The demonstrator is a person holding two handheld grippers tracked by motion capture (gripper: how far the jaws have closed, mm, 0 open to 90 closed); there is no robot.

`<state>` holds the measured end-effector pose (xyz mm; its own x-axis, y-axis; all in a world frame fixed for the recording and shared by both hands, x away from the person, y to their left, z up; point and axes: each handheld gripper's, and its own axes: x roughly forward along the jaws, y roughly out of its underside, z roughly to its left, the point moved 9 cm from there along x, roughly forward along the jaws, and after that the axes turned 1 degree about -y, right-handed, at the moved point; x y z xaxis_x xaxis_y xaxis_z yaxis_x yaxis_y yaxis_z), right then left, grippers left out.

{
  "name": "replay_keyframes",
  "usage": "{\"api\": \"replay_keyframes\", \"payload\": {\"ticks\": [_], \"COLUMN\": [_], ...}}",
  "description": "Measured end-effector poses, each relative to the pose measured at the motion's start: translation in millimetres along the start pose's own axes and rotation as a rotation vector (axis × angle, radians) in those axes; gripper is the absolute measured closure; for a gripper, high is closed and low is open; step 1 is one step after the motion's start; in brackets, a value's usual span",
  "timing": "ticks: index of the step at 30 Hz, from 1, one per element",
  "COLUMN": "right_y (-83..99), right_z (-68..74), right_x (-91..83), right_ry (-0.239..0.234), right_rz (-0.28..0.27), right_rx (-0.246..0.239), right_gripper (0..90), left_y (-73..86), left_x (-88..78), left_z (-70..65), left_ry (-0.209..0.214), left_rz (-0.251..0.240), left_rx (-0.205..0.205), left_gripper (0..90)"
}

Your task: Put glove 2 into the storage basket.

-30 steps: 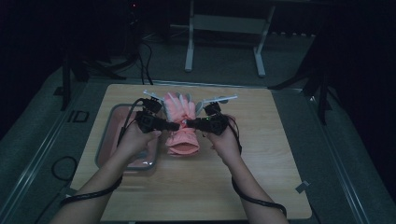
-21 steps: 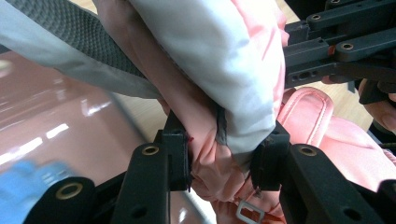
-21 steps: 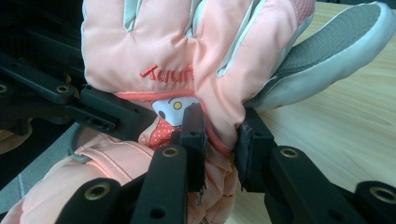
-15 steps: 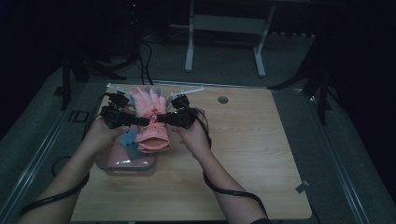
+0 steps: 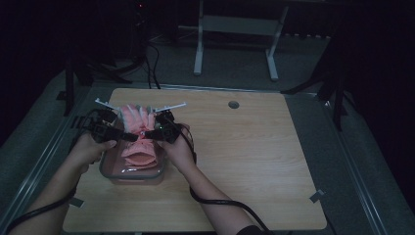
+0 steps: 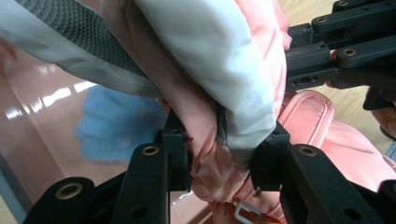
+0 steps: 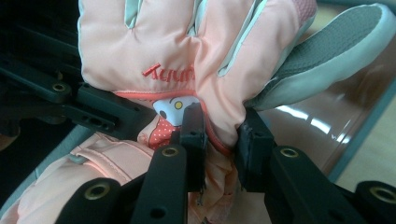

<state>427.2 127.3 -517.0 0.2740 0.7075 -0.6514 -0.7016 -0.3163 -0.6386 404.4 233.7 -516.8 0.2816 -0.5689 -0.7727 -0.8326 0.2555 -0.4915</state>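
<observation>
At the left of the high view, the left gripper [image 5: 131, 137] and the right gripper [image 5: 149, 133] both clamp the pink padded winter glove [image 5: 138, 147] over the clear pink plastic tray [image 5: 108, 172]. If 1 gripper lets go early, I think the glove can flop over the tray rim.

I'm looking at a lab-type recording setup, prob a robotics data room. A bare wooden table [image 5: 254, 161] w/ a cable hole is sitting on grey carpet [image 5: 235, 68], metal stand legs [image 5: 235, 49] are standing well beyond the grippers, black cables [image 5: 151, 58] are trailing across the floor, and the surroundings are staying dark.
</observation>
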Motion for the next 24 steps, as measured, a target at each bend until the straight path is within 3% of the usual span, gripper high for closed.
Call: {"api": "replay_keyframes", "payload": {"ticks": [5, 12, 16, 20, 24], "right_y": [17.6, 33.3, 35.1, 34.2, 33.6], "right_z": [-2.6, -7.0, -9.9, -12.3, -12.5], "right_x": [13.9, 16.4, 19.8, 23.6, 25.4], "right_ry": [0.025, 0.048, 0.062, 0.082, 0.085], "right_rz": [0.056, 0.109, 0.125, 0.133, 0.140], "right_rx": [-0.013, -0.047, -0.054, -0.065, -0.062], "right_gripper": [74.9, 73.8, 72.9, 71.4, 70.4], "left_y": [15.5, 26.5, 25.7, 23.5, 24.3], "left_x": [14.2, 26.6, 30.1, 33.5, 34.3], "left_z": [6.1, 5.7, 6.8, 9.0, 12.8], "left_ry": [0.012, 0.035, -0.005, -0.046, -0.062], "left_rz": [0.029, 0.053, 0.070, 0.063, 0.060], "left_rx": [-0.016, -0.028, -0.023, -0.026, -0.038], "left_gripper": [64.5, 64.4, 62.8, 53.4, 47.2]}}
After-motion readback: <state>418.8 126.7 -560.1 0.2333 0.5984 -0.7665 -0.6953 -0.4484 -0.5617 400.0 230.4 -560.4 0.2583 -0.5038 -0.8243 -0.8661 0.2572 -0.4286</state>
